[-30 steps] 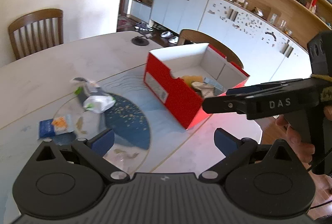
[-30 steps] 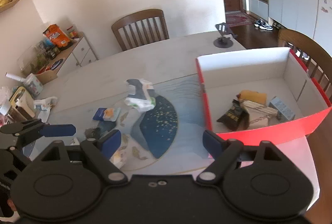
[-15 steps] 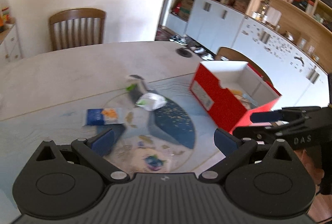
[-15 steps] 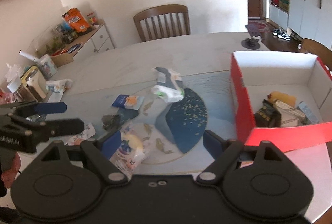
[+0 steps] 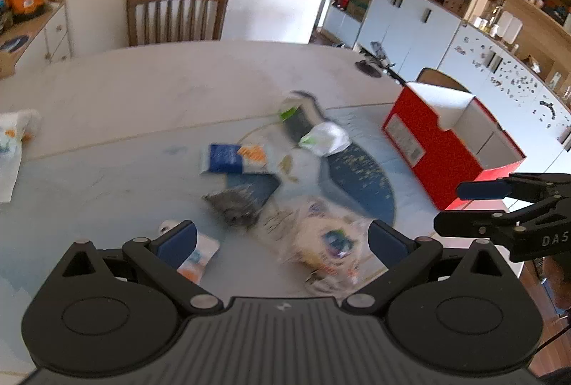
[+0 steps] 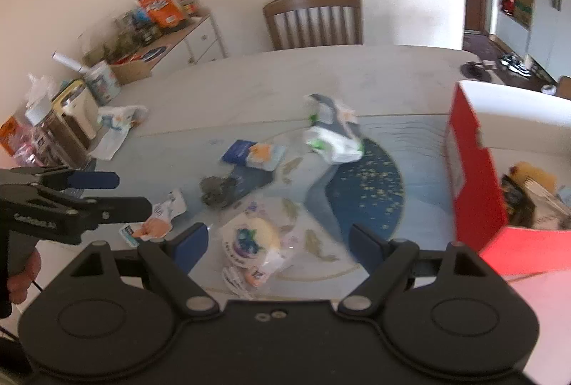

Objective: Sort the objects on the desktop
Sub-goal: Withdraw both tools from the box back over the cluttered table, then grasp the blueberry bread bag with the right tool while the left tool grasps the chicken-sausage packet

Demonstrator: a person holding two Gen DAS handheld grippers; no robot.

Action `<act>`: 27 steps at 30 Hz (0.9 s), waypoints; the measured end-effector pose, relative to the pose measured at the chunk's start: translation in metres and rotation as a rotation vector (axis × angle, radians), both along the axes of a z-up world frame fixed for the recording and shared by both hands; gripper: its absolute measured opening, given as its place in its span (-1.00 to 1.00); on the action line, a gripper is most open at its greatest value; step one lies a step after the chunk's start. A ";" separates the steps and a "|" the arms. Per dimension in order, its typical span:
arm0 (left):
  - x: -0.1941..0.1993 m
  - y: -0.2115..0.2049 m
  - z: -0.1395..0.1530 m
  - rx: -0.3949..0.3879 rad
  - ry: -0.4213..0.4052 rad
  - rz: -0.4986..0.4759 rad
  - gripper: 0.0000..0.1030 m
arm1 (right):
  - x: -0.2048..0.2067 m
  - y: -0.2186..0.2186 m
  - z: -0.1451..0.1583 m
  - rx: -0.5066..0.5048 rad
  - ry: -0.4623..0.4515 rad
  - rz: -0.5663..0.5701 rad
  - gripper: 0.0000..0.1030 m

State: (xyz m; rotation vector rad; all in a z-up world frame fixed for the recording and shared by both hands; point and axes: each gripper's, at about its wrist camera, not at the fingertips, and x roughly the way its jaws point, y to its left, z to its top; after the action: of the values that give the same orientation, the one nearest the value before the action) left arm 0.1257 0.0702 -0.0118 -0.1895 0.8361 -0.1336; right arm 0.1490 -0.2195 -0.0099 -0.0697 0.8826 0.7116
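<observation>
You have swung both grippers leftward, away from the red box [image 6: 478,178]: it now sits at the right edge of both views, whereas a second ago it filled the middle. Your left gripper [image 5: 282,238] hangs spread wide and empty over the clear-wrapped bun [image 5: 321,242], which is newly in its view. Your right gripper [image 6: 278,238] is likewise wide and empty above that bun [image 6: 253,238]. The blue snack packet [image 6: 249,155] and white-green wrapper [image 6: 332,144] lie beyond on the table [image 6: 249,81].
</observation>
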 end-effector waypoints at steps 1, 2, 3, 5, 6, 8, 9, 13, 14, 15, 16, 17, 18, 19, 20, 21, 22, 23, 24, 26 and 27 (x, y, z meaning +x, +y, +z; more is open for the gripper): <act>0.000 0.004 -0.003 0.005 0.007 0.009 0.99 | 0.000 0.004 -0.002 -0.008 0.002 0.010 0.66; -0.001 0.007 -0.006 0.008 0.012 0.016 0.99 | -0.001 0.008 -0.005 -0.015 0.002 0.020 0.66; -0.001 0.011 -0.009 0.011 0.016 0.020 0.99 | -0.001 0.012 -0.007 -0.021 0.002 0.030 0.66; -0.001 0.017 -0.016 0.023 0.027 0.034 0.99 | 0.000 0.019 -0.012 -0.031 0.007 0.046 0.66; -0.001 0.020 -0.020 0.025 0.033 0.038 0.99 | 0.000 0.021 -0.014 -0.033 0.011 0.054 0.66; -0.001 0.025 -0.027 0.033 0.042 0.043 0.99 | 0.002 0.028 -0.020 -0.044 0.015 0.068 0.66; 0.000 0.027 -0.031 0.038 0.049 0.043 0.99 | 0.003 0.030 -0.022 -0.049 0.015 0.076 0.66; 0.002 0.038 -0.046 0.057 0.075 0.050 0.99 | 0.007 0.041 -0.030 -0.068 0.022 0.104 0.66; 0.003 0.040 -0.049 0.060 0.081 0.051 0.99 | 0.007 0.044 -0.032 -0.071 0.024 0.112 0.66; 0.004 0.043 -0.052 0.064 0.086 0.051 0.99 | 0.008 0.046 -0.034 -0.075 0.027 0.118 0.66; 0.005 0.045 -0.054 0.066 0.090 0.049 0.99 | 0.009 0.049 -0.036 -0.080 0.031 0.125 0.66; 0.007 0.047 -0.057 0.066 0.094 0.045 0.99 | 0.009 0.052 -0.038 -0.087 0.033 0.133 0.66; 0.008 0.049 -0.060 0.067 0.096 0.040 0.99 | 0.009 0.055 -0.040 -0.092 0.034 0.139 0.66; 0.010 0.050 -0.062 0.070 0.098 0.035 0.99 | 0.010 0.058 -0.042 -0.098 0.036 0.146 0.66; 0.013 0.051 -0.065 0.074 0.101 0.029 0.99 | 0.011 0.060 -0.044 -0.104 0.037 0.151 0.66; 0.015 0.052 -0.068 0.077 0.106 0.022 0.99 | 0.012 0.062 -0.046 -0.109 0.039 0.154 0.66; 0.017 0.053 -0.071 0.080 0.111 0.015 0.99 | 0.013 0.064 -0.048 -0.116 0.042 0.158 0.66; 0.020 0.053 -0.074 0.083 0.115 0.008 0.99 | 0.014 0.066 -0.050 -0.119 0.044 0.162 0.66; 0.021 0.053 -0.076 0.085 0.118 0.002 0.99 | 0.015 0.068 -0.051 -0.123 0.045 0.167 0.66; 0.025 0.053 -0.081 0.088 0.127 -0.009 0.99 | 0.018 0.072 -0.056 -0.137 0.045 0.171 0.66; 0.027 0.052 -0.083 0.087 0.129 -0.012 0.99 | 0.019 0.074 -0.058 -0.144 0.043 0.171 0.66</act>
State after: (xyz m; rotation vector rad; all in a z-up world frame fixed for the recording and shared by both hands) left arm 0.1526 0.1226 -0.0944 -0.1115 0.9698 -0.0969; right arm 0.1682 -0.1459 -0.0675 -0.2620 0.9764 0.8105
